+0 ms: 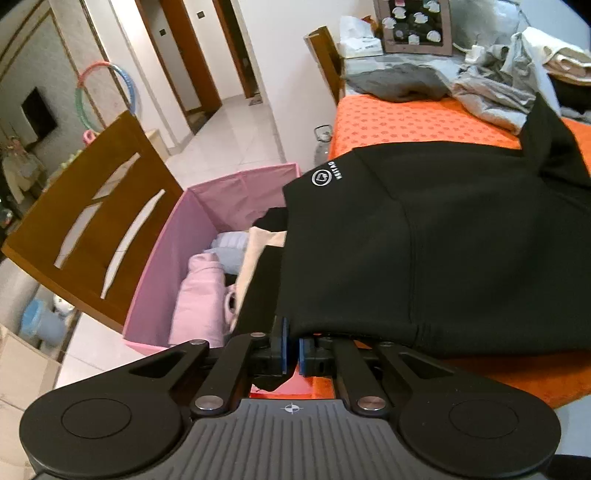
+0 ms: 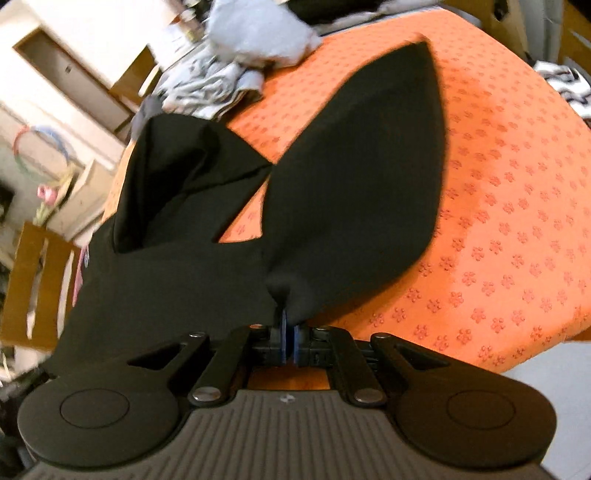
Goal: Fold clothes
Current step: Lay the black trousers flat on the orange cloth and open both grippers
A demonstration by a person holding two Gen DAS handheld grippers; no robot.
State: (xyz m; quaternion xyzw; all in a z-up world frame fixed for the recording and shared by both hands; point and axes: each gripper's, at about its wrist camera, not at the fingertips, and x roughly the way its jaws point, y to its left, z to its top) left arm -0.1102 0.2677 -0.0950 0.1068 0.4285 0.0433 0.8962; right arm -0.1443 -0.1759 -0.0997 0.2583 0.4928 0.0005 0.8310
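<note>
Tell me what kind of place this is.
Most likely a home, probably a dining area used for laundry. A table with an orange cloth holds a pile of unfolded clothes, a wooden dining chair stands beside it, and a pink fabric bin holds more clothes.

A: Left wrist view? 
B: Sharp, even warm indoor light, strong fisheye bending at edges. 
A: Right wrist? 
B: Motion blur across the far clothes pile (image 2: 255,33); black garment (image 2: 354,177) reads flat, no detail.

An orange cloth (image 2: 498,221) covers the table, bearing black garment (image 2: 351,184) and grey clothes (image 1: 491,88).
</note>
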